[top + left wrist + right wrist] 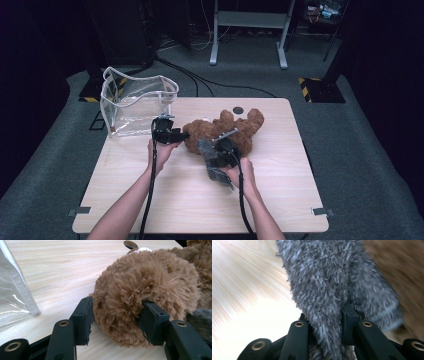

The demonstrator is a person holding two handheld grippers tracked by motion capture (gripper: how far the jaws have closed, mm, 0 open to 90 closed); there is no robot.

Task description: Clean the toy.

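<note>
While both hands rest over the tabletop point(150, 200), findings stand thus:
Left gripper point(184, 135): jaws clamped on the brown plush toy point(225, 131), pads point(83, 320) sunk into its rounded end
Right gripper point(216, 152): jaws narrow, pinching a grey fuzzy cloth point(212, 162)
Plush toy position: lying at tabletop centre, head toward 1 o'clock
Grey cloth position: at 6 o'clock of the toy, touching it
Clear plastic bag point(135, 102): upright at 10 o'clock, near the left gripper

No text, label, brand or number can be read anywhere. The nearest to a sign is yellow-and-black hazard striping on the floor point(314, 83) at about one o'clock from the tabletop point(280, 200), and again at ten o'clock.
</note>
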